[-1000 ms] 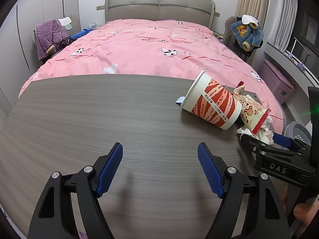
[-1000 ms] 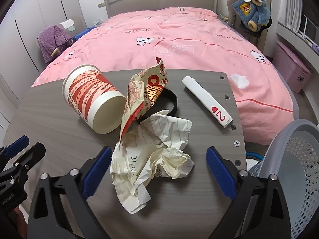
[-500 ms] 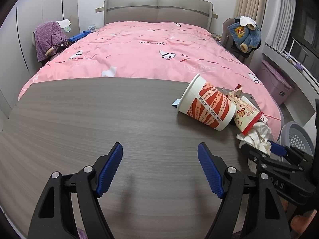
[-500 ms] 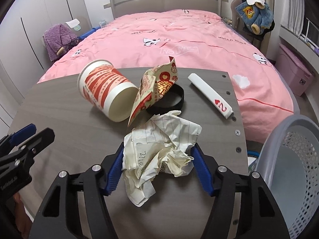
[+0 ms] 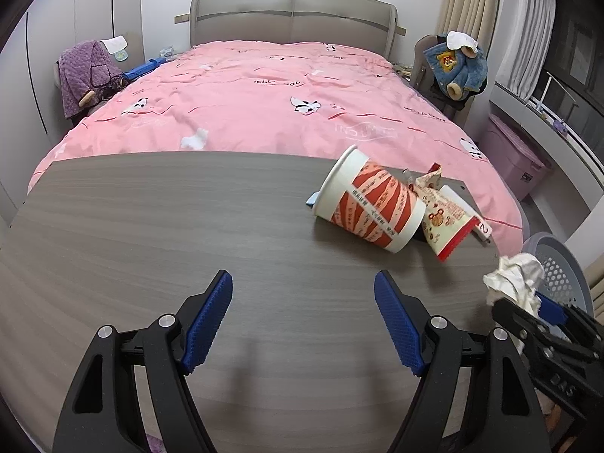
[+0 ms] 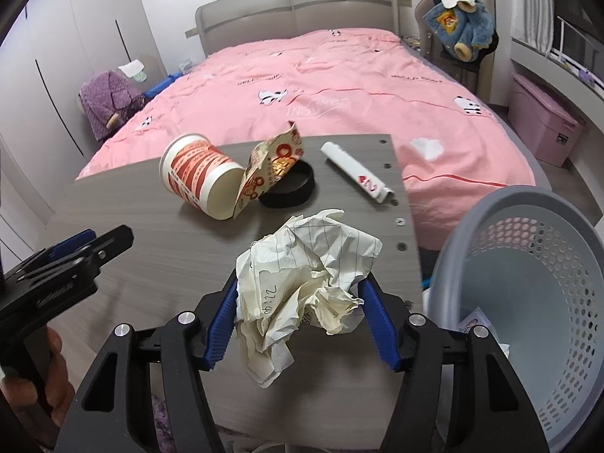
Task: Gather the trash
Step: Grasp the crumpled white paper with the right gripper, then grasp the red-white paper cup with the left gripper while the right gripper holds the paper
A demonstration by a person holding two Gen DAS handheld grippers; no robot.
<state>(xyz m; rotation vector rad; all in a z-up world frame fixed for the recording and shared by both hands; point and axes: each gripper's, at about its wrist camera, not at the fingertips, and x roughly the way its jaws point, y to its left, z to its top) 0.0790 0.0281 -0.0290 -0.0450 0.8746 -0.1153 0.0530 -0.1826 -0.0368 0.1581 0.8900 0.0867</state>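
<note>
Bedroom table [image 6: 151,241] remained littered: cup [image 6: 200,179], wrapper [image 6: 270,168], white pack [image 6: 356,175]. Right gripper [image 6: 298,315] was closing on crumpled paper [image 6: 305,283] near the basket [image 6: 528,226], perhaps holding scraps; left gripper [image 5: 304,321] gaped empty.

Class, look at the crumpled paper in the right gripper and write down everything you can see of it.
The crumpled paper is a loose wad of cream and white sheets, one with ruled grid lines and handwritten digits. It looks thin, creased and torn at the edges, with a flap hanging below. It sits between the blue pads of the right gripper, whose jaws are closing and press it on both sides. It seems lifted above the table, beside the grey basket. Nothing else touches it.
</note>
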